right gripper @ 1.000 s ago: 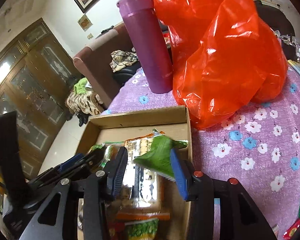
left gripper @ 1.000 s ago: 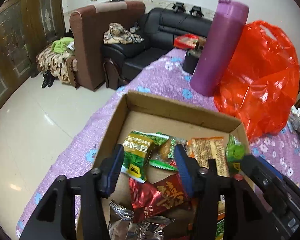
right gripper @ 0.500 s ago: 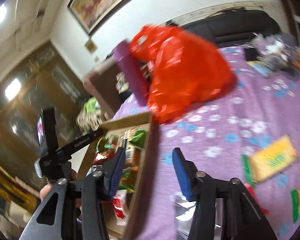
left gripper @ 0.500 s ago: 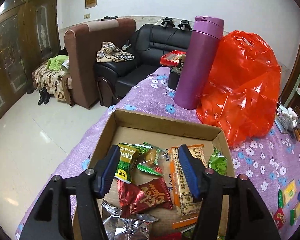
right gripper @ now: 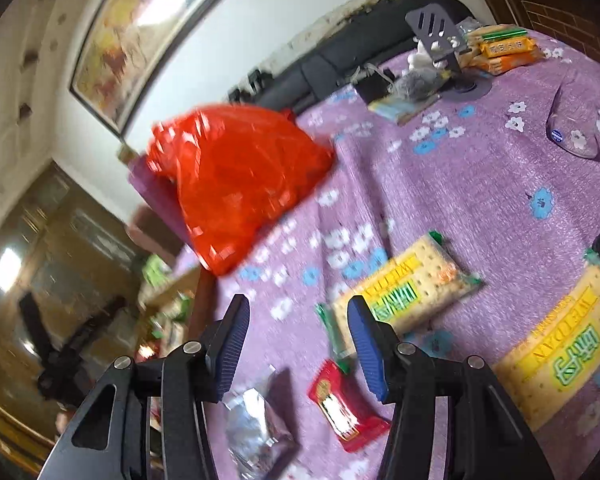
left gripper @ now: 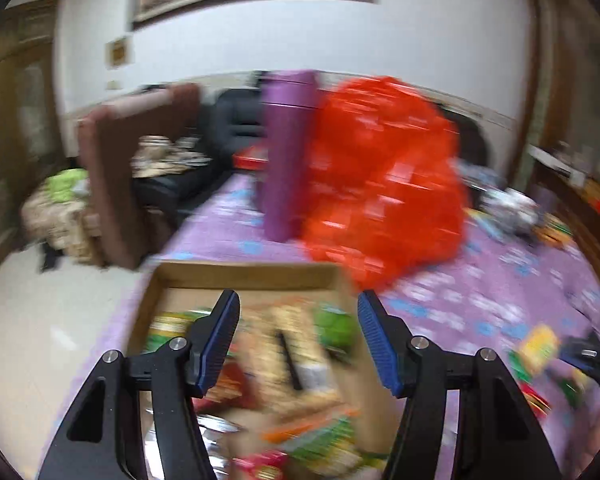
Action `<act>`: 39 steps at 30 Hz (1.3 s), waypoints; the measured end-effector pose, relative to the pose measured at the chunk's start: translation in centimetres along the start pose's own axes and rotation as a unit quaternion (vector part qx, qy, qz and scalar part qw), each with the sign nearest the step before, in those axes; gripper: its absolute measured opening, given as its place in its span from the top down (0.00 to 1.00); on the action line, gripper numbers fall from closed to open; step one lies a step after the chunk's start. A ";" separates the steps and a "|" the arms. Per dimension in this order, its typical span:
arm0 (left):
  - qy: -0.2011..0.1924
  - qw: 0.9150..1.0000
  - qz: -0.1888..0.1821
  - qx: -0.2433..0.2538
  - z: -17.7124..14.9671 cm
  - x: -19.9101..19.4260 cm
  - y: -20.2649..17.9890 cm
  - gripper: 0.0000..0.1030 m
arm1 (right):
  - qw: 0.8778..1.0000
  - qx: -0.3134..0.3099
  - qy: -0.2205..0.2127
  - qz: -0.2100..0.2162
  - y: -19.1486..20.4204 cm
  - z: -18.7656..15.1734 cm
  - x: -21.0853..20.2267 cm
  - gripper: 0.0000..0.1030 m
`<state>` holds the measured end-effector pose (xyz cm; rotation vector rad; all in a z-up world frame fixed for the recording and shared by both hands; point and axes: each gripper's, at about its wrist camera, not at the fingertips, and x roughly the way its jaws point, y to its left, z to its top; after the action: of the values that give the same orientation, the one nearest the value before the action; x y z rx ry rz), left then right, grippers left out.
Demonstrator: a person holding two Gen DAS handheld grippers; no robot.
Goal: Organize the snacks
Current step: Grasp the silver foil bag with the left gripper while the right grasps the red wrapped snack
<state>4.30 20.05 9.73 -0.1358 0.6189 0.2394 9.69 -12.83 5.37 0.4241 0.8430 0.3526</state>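
The jaws of both grippers stand partly open with nothing between them, and both have just been opening: the left gripper (left gripper: 298, 338) hangs over the cardboard box (left gripper: 244, 272) of packets, and the right gripper (right gripper: 298, 344) looks over the purple surface (right gripper: 480, 184) beside that box. The step in hand looks like fetching another snack. A yellow cracker pack (right gripper: 410, 284), a red packet (right gripper: 342, 404) and a silver packet (right gripper: 256, 432) lie outside the box; the next move calls for closing on one.

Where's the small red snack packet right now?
Right wrist view: the red packet lies on the purple cloth, low centre, between the silver packet and yellow cracker pack.
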 end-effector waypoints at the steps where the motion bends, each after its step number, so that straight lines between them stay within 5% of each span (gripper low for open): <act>1: 0.009 1.000 -0.028 0.005 -0.2 0.0 -0.9 0.41 | 0.999 -0.020 0.026 -0.001 0.3 0.0 0.3 0.45; 7: 0.026 0.996 -0.070 0.054 -1.2 -0.1 -4.3 0.41 | 0.988 -0.116 0.084 -0.053 1.8 -1.6 1.9 0.47; 10: 0.027 0.995 -0.071 0.058 -1.3 0.1 -4.5 0.41 | 0.977 -0.162 0.103 -0.093 2.5 -2.6 2.9 0.63; 17: 0.043 0.994 -0.092 0.040 -1.3 0.4 -4.3 0.41 | 0.951 -0.248 0.127 -0.138 3.2 -4.7 4.2 0.70; 19: 0.052 0.992 -0.108 0.031 -1.5 0.2 -4.6 0.41 | 0.953 -0.239 0.122 -0.138 2.9 -4.4 4.0 0.81; 26: 0.109 0.984 -0.135 0.046 -4.0 -2.1 -8.6 0.39 | 0.982 -0.165 0.049 -0.079 1.9 -1.9 0.7 0.81; 33: 0.176 0.979 -0.076 0.071 -7.6 -0.8 -13.2 0.21 | 0.992 -0.121 -0.008 -0.040 1.8 -0.6 -1.4 0.81; 39: 0.190 0.979 -0.022 0.071 -8.5 0.9 -14.5 0.20 | 0.994 -0.103 -0.019 -0.035 1.5 -0.3 -1.9 0.81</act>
<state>4.09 4.59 3.12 -0.0580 1.0090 0.1248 8.10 -12.35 7.14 0.2076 0.7743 0.3620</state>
